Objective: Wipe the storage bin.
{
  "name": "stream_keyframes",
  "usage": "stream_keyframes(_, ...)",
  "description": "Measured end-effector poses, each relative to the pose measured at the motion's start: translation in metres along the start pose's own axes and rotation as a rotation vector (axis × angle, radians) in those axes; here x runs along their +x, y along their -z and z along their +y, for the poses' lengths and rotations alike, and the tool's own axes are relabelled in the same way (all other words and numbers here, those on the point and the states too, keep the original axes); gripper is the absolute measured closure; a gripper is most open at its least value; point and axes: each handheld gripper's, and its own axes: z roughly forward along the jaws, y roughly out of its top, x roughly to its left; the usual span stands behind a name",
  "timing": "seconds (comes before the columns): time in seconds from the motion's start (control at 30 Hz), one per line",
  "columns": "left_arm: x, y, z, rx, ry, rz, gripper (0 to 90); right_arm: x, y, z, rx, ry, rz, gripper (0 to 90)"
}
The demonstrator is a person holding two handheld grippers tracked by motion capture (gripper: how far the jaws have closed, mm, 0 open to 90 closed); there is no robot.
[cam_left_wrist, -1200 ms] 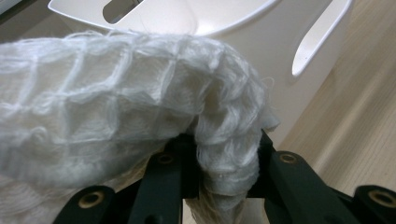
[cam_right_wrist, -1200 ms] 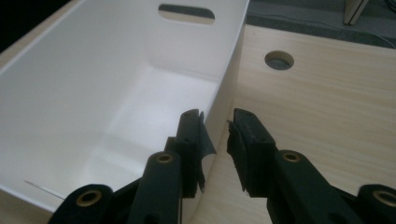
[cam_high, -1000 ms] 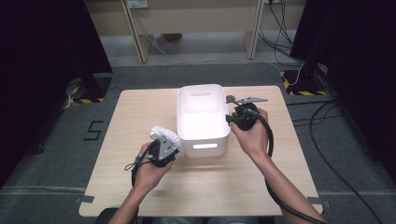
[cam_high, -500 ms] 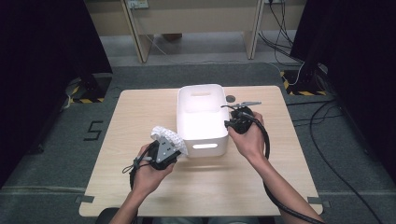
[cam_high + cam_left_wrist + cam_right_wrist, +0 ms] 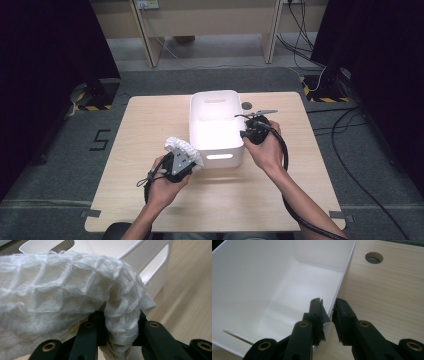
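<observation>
White waffle cloth (image 5: 70, 290) is pinched in the left gripper (image 5: 181, 161), just beside the white bin (image 5: 216, 131) — not yet in. Right gripper (image 5: 327, 315) has just been closing, jaws straddling the bin's side wall — steadying it, I'd say.

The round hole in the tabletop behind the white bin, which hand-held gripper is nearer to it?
Right. The right hand-held gripper straddles the white bin's right wall, its jaws just closing on it, just in front of the hole. The left hand-held gripper, clamped on a white cloth, sits off the bin's near left corner.
</observation>
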Motion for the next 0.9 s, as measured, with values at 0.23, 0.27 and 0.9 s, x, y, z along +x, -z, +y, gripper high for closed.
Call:
stream_keyframes(0.23, -0.001, -0.002, -0.001, -0.002, -0.005, 0.003, 73.6, 0.001, 0.0, 0.0, 0.001, 0.007, -0.002, 76.8)
stream_keyframes(0.27, -0.001, -0.003, -0.001, -0.003, -0.002, 0.003, 73.7, 0.001, 0.0, 0.0, 0.001, 0.007, -0.001, 76.8)
stream_keyframes(0.9, -0.004, -0.016, -0.012, 0.057, -0.02, -0.014, 73.9, 0.0, -0.001, 0.0, 0.001, 0.012, -0.003, 76.5)
